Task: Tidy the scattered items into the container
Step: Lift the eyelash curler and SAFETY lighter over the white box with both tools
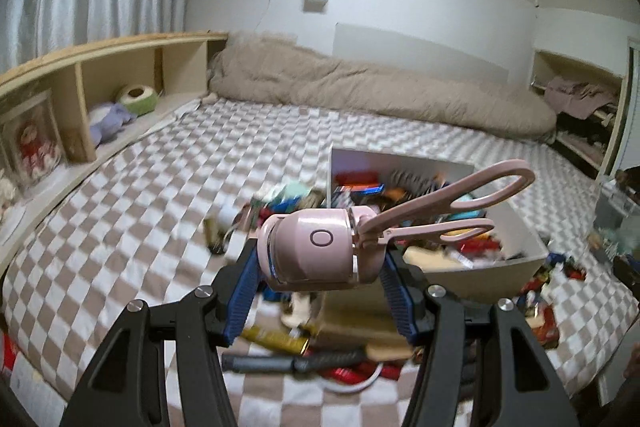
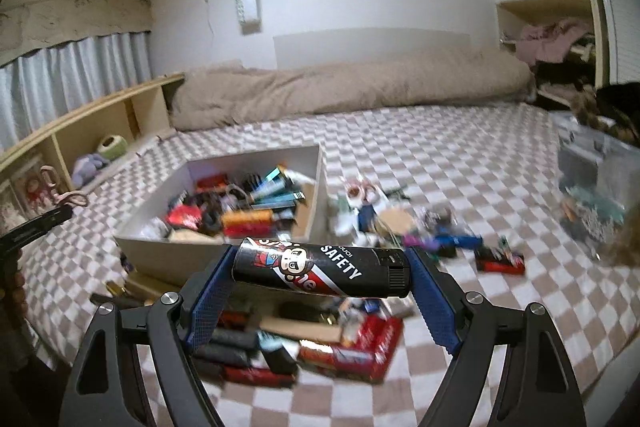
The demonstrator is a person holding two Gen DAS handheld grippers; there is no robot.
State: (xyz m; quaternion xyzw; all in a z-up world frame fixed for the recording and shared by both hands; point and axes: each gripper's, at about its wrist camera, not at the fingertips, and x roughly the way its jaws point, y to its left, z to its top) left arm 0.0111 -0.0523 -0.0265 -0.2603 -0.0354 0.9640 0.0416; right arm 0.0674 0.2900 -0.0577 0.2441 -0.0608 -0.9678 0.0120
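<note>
Left-wrist view: your left gripper (image 1: 320, 267) clamps a pink scissor-handled electric eyelash curler (image 1: 320, 247), held above the checkered bedspread (image 1: 140, 207) beside the white open-topped box (image 1: 516, 223) of clutter. Your right gripper (image 2: 320, 275) pinches a black cartoon-printed lighter (image 2: 324, 271) crosswise, near that box (image 2: 316, 183).

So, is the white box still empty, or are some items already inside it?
Not empty. In the right wrist view the white box already holds a mixed pile of small items, though many others lie scattered on the checkered bedcover around it.
</note>
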